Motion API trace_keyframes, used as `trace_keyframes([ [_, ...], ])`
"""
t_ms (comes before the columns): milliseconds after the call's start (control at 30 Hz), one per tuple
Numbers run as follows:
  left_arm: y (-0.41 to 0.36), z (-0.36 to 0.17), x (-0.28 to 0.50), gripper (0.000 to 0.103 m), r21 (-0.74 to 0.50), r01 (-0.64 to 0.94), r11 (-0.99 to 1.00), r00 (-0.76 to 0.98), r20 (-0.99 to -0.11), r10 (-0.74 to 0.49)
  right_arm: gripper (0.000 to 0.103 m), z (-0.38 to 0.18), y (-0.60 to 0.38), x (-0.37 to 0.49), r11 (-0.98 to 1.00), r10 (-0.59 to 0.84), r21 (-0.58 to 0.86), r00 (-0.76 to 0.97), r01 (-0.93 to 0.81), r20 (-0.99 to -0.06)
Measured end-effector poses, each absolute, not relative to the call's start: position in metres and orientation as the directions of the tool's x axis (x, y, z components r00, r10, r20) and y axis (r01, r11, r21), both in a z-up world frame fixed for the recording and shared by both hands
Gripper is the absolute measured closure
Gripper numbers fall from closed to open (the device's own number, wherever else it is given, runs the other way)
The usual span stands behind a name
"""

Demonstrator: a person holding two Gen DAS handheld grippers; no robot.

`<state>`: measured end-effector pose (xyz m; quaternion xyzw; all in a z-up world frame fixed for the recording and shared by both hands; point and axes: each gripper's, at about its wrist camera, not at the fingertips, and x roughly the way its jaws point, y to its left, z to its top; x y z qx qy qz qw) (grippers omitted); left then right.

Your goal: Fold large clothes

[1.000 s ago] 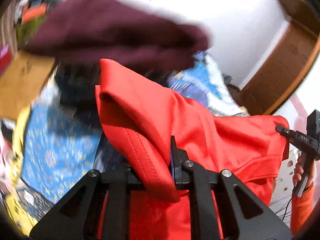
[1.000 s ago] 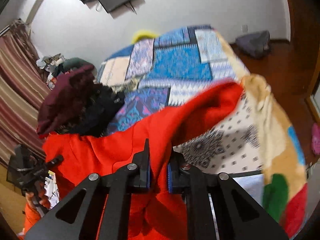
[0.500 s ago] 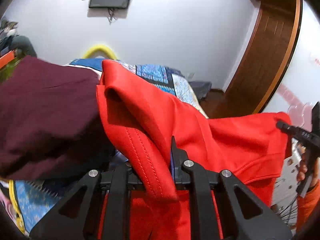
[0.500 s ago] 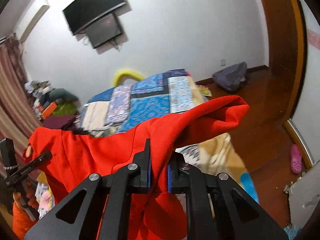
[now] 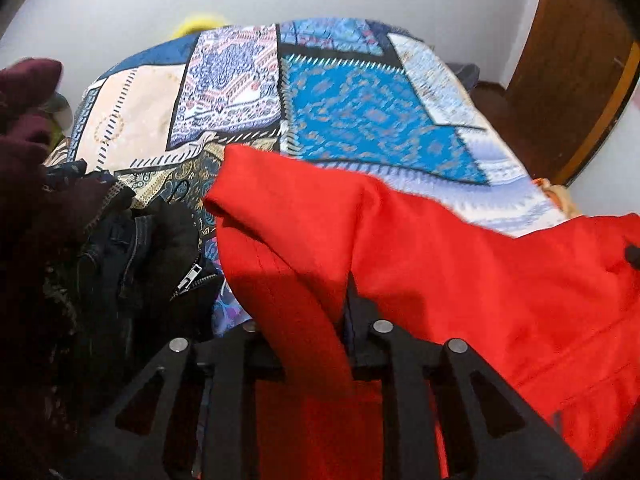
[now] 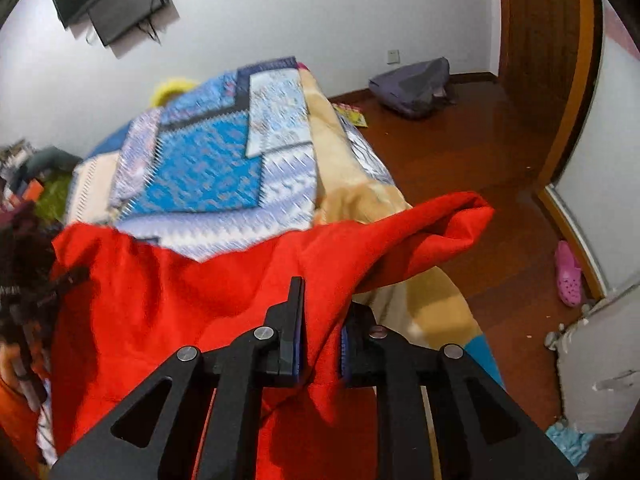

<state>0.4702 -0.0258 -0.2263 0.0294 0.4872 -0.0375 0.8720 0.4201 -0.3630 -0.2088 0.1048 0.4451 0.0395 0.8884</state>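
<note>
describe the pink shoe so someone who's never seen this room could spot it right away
Start at the bed with the blue patchwork quilt and look right across the dark wooden floor toward the white wall. The pink clog lies there on the floor, close to the wooden skirting. It is the only pink thing on the floor, far smaller and brighter than the grey bag near the far wall.
</note>
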Motion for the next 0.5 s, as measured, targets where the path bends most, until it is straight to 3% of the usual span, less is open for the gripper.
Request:
trace_keyframes([
  [133,-0.025,-0.234,0.470,0.064,0.031,0.100,0.994,0.508,-0.861,-0.025,0.067,-0.208,-0.369,0.412,0.980,0.150,0.197,0.554,0.027,-0.819],
  [233,-0.026,-0.228,0.454,0.053,0.008,0.110,0.994,0.502,-0.864,-0.049,0.065,-0.204,-0.370,0.400,0.984,0.130,0.175,0.544,0.032,-0.829],
  [400,-0.018,-0.199,0.407,0.048,-0.037,0.151,0.988,0.526,-0.843,-0.112,0.063,-0.179,-0.367,0.363,0.985,0.152,0.174,0.564,-0.014,-0.812],
  [500,-0.011,-0.186,0.374,0.044,-0.044,0.164,0.986,0.543,-0.830,-0.127,0.055,-0.164,-0.361,0.333,0.982,0.171,0.183,0.592,-0.040,-0.788],
])
